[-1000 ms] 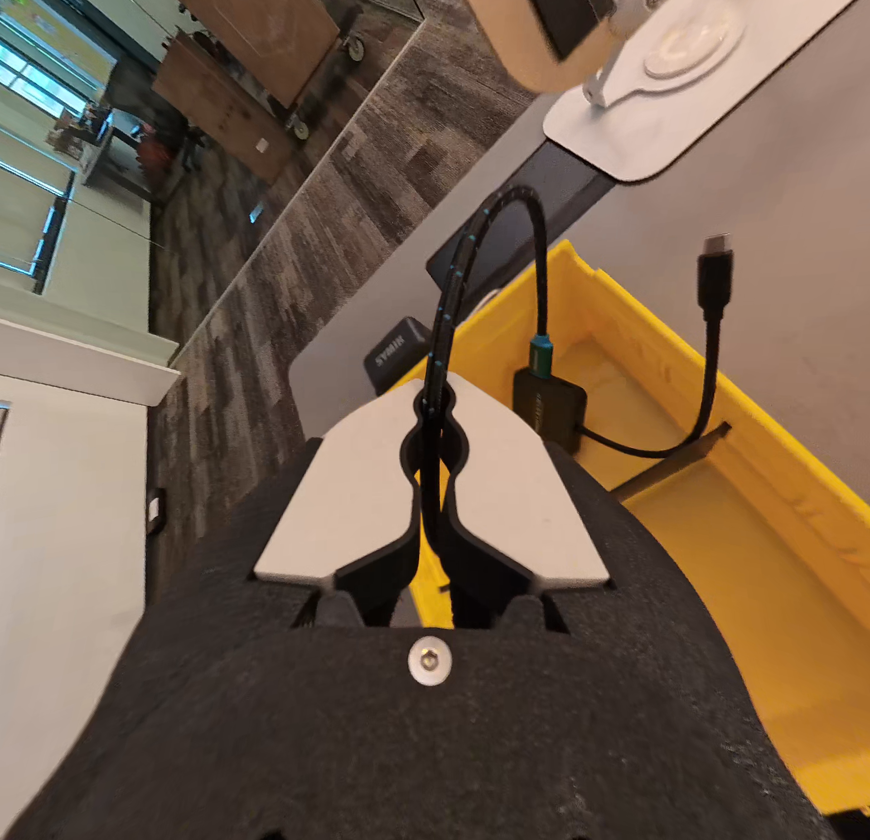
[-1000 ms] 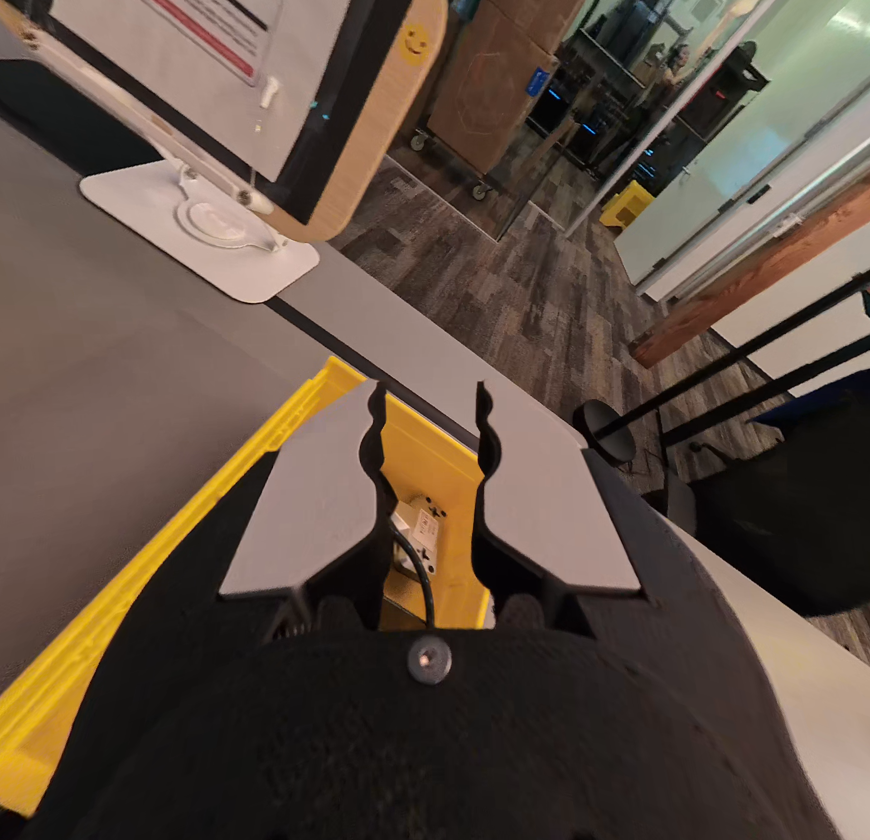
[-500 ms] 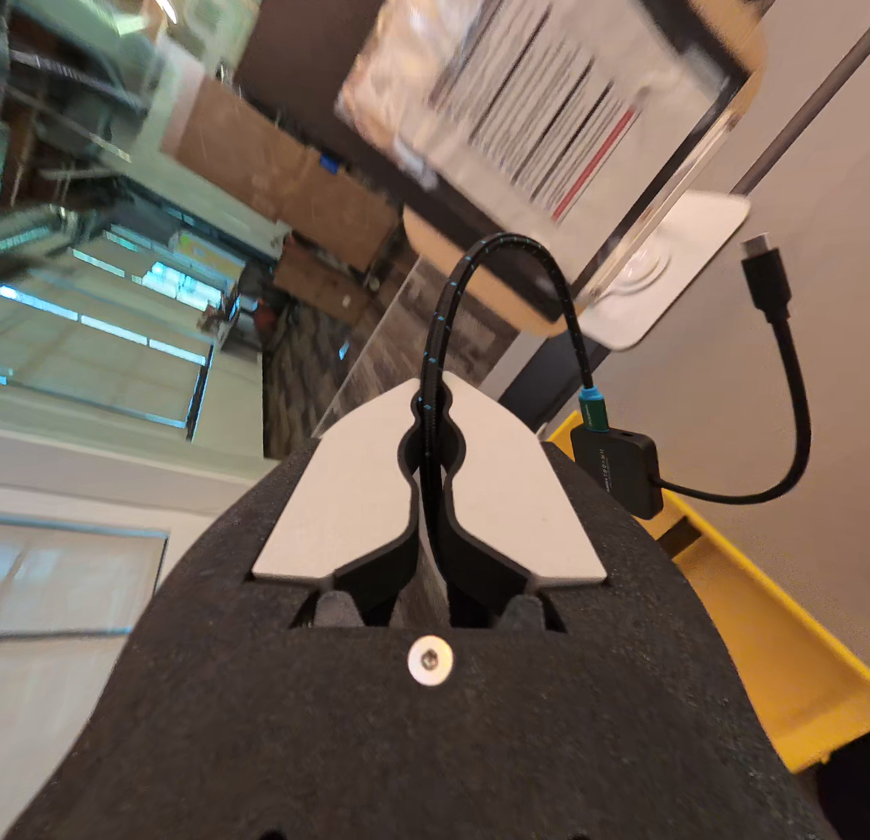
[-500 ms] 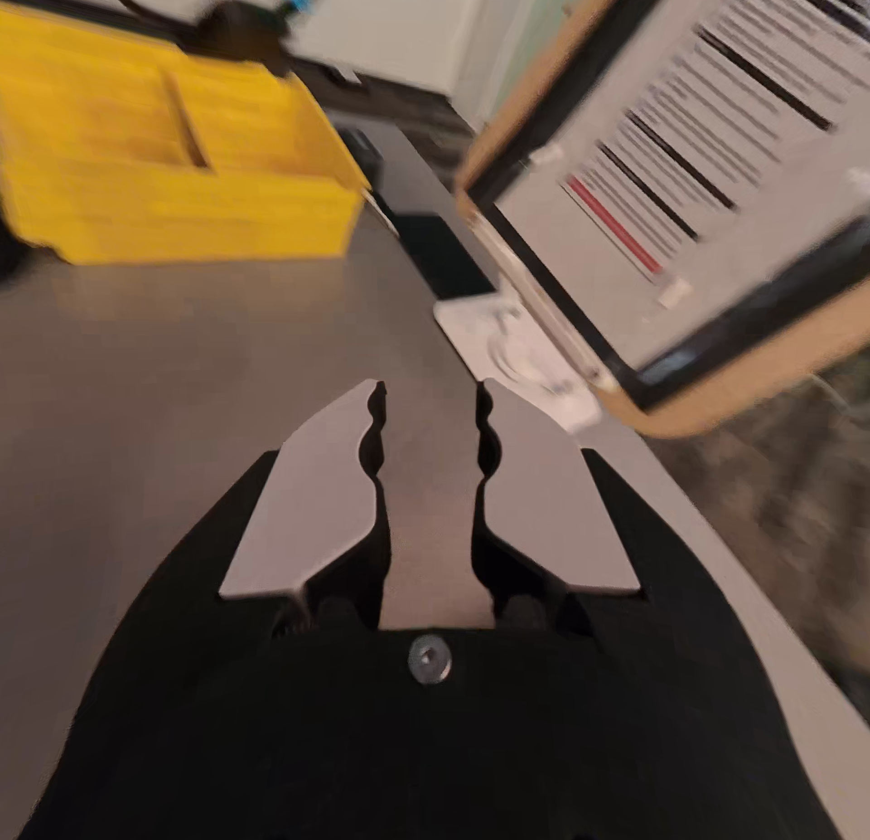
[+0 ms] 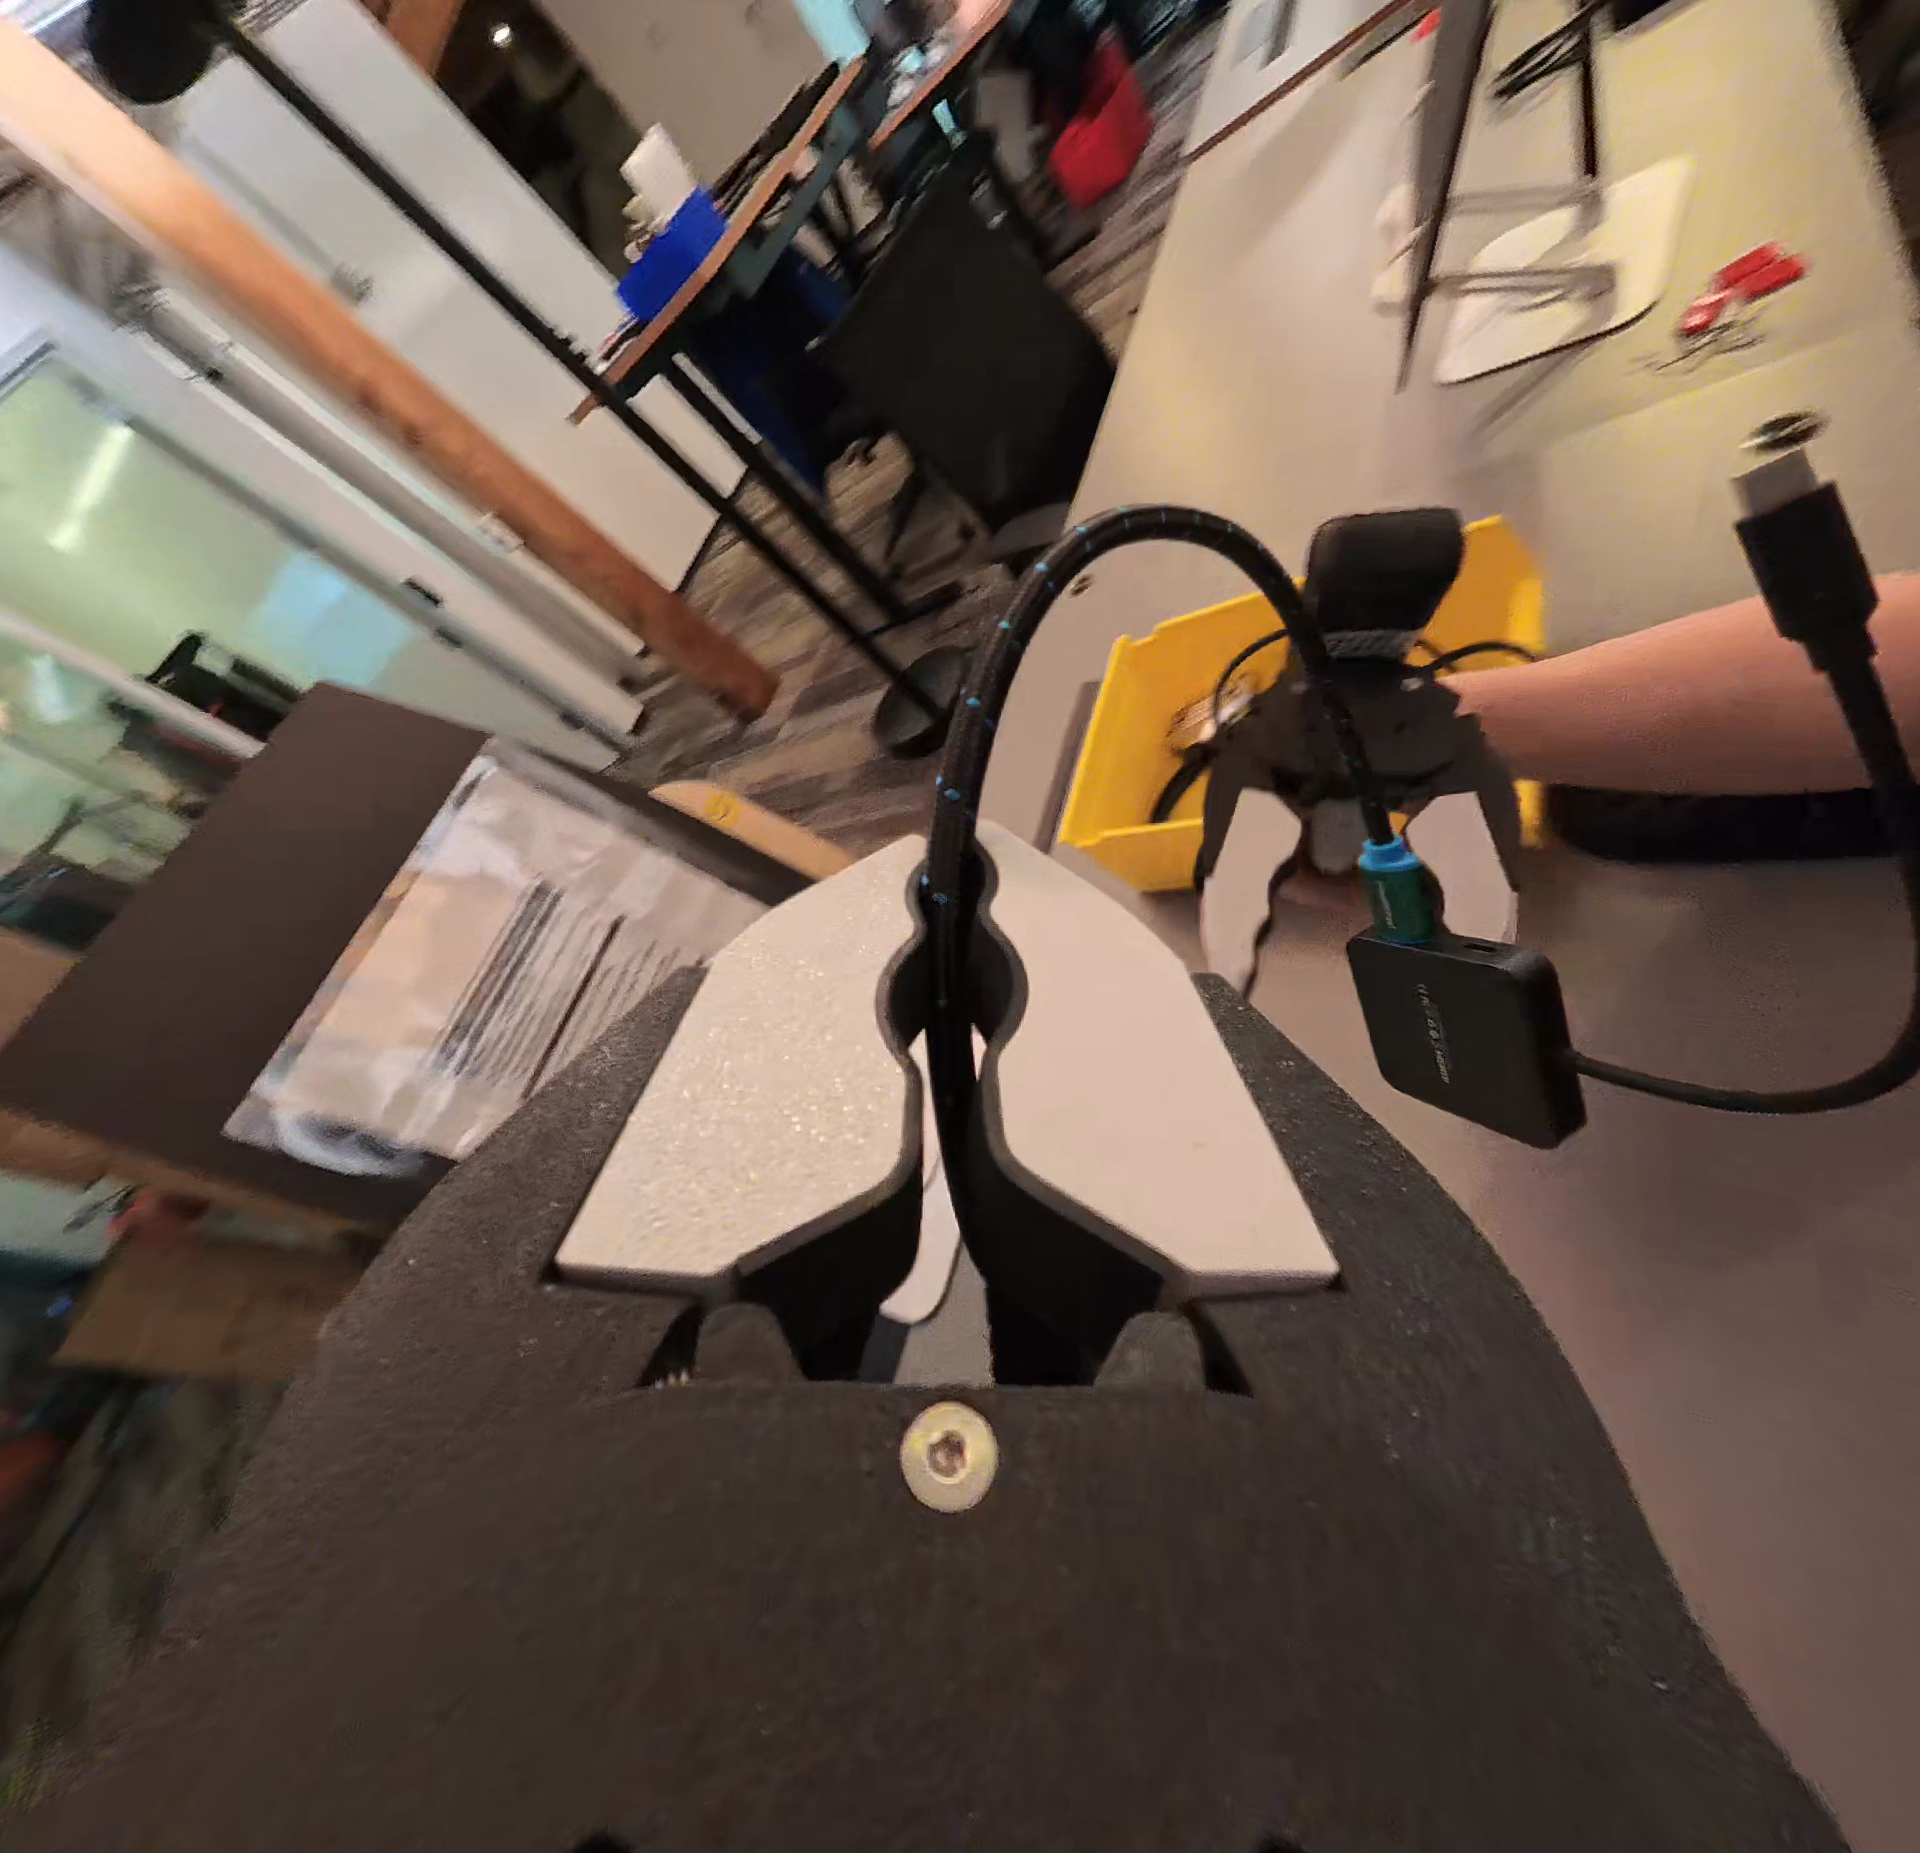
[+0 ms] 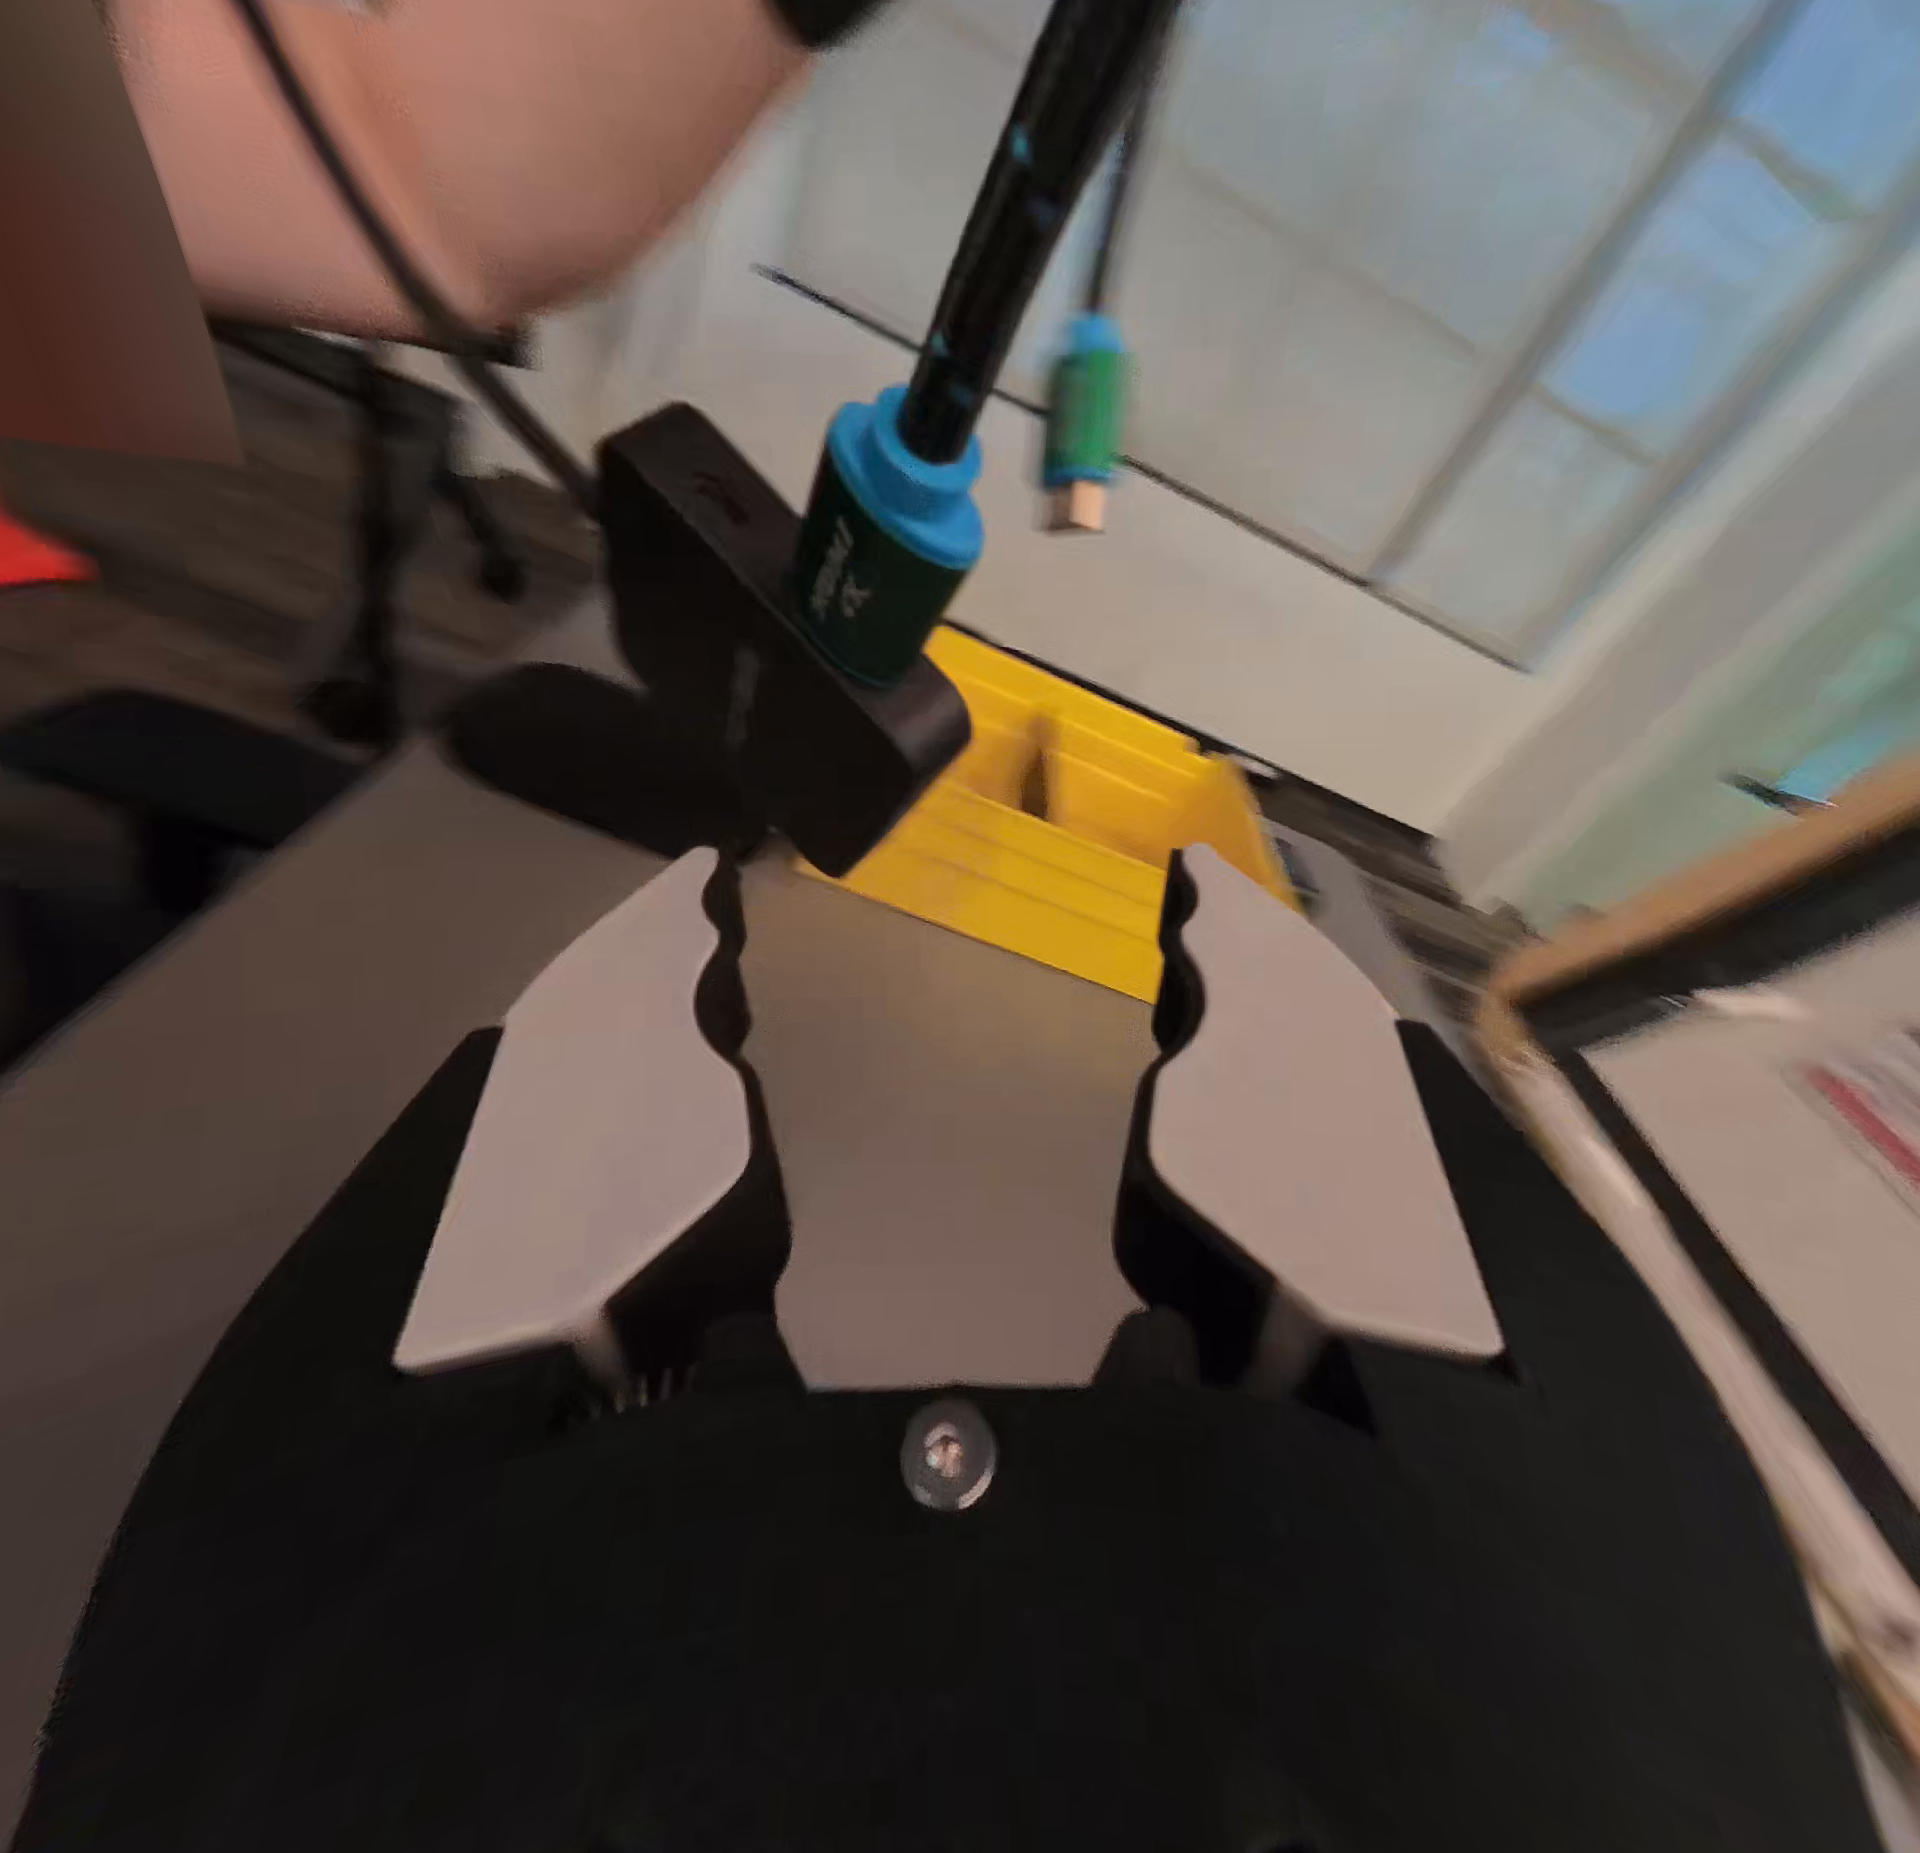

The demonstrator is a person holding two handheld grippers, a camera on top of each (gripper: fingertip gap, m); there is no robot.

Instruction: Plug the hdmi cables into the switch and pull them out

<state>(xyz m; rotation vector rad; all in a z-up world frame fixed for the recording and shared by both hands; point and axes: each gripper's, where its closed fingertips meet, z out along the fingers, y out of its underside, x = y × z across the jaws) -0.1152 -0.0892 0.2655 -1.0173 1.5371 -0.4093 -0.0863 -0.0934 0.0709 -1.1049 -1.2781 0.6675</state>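
Note:
My left gripper is shut on a black braided HDMI cable. The cable arcs over to a green plug seated in a small black switch. The switch hangs in the air above the grey table, and its thin lead curls up to a free black plug. My right gripper is open and empty, its left fingertip just under the switch. The green plug and cable rise above it. A second green plug dangles behind.
A yellow bin stands on the table behind the switch. A person's forearm reaches in from the right. A framed sign on a stand is at the left. Tables, chairs and glass walls lie beyond. Across from one pair of fingers to the other is roughly 20 cm.
My left gripper has lifted the cable and switch out of the yellow bin and swung round over the table. My right gripper has left the bin, turned toward the switch and opened wider.

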